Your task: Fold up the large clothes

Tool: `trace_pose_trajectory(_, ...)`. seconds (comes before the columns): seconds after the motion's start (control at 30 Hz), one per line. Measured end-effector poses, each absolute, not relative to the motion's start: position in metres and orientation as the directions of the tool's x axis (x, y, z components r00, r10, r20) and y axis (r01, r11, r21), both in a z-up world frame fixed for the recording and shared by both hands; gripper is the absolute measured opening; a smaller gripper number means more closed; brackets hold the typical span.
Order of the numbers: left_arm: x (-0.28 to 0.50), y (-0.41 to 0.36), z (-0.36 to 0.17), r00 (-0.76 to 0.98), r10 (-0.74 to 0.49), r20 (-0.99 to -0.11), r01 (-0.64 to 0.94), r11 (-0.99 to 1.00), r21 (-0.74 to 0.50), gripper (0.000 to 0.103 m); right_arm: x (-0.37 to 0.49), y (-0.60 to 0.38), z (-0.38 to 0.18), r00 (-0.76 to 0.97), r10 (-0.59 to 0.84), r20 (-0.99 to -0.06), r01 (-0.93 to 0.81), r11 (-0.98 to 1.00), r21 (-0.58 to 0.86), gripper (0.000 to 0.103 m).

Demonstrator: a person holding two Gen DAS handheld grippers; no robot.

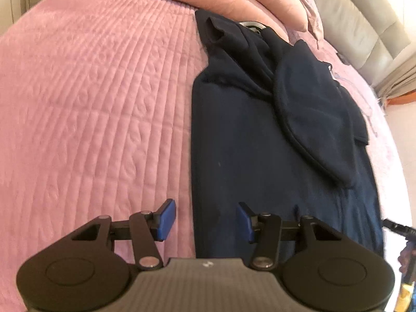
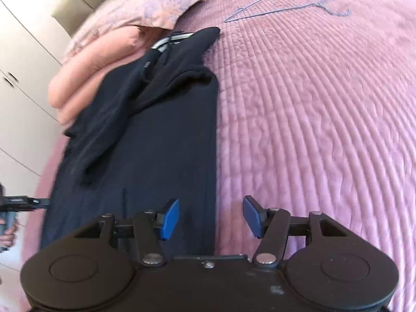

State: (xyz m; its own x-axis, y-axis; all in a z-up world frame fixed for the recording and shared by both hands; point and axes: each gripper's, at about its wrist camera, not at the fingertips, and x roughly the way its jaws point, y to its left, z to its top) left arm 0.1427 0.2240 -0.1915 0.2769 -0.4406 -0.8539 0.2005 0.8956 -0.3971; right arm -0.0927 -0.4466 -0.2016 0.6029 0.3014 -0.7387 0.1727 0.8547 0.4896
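Navy garment (image 1: 260, 156) beneath parted jaws

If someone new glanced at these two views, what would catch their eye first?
The dark navy garment, folded into a long strip on the pink quilted bedspread, its far end bunched near the pillows. Next, the left gripper and right gripper, jaws open over its near corners. A thin wire hanger lies farther off.

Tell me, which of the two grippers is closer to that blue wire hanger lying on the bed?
Right. The right gripper hovers open over the dark garment's right edge, the same side as the hanger up the pink bedspread. The left gripper straddles the garment's opposite edge.
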Motion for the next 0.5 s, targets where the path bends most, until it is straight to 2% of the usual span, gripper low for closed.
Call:
trace_pose_trajectory(0.1, 0.129, 0.227, -0.193, 0.247, -0.491, -0.836, 0.180, 0.871, -0.458, 0.051, -0.106, -0.445, -0.202, 0.582, 0.385, -0.716, 0.155, 0.812, 0.563, 0.069)
trace_pose_trajectory(0.2, 0.108, 0.224, -0.196, 0.214, -0.492, -0.844, 0.202, 0.867, -0.455, 0.044, -0.122, -0.439, -0.202, 0.567, 0.436, -0.699, 0.116, 0.798, 0.591, 0.069)
trace_pose_trajectory(0.5, 0.024, 0.235, -0.193, 0.122, -0.546, -0.829, 0.214, 0.830, -0.515, 0.044, -0.163, -0.418, -0.207, 0.513, 0.532, -0.674, 0.082, 0.751, 0.656, 0.068)
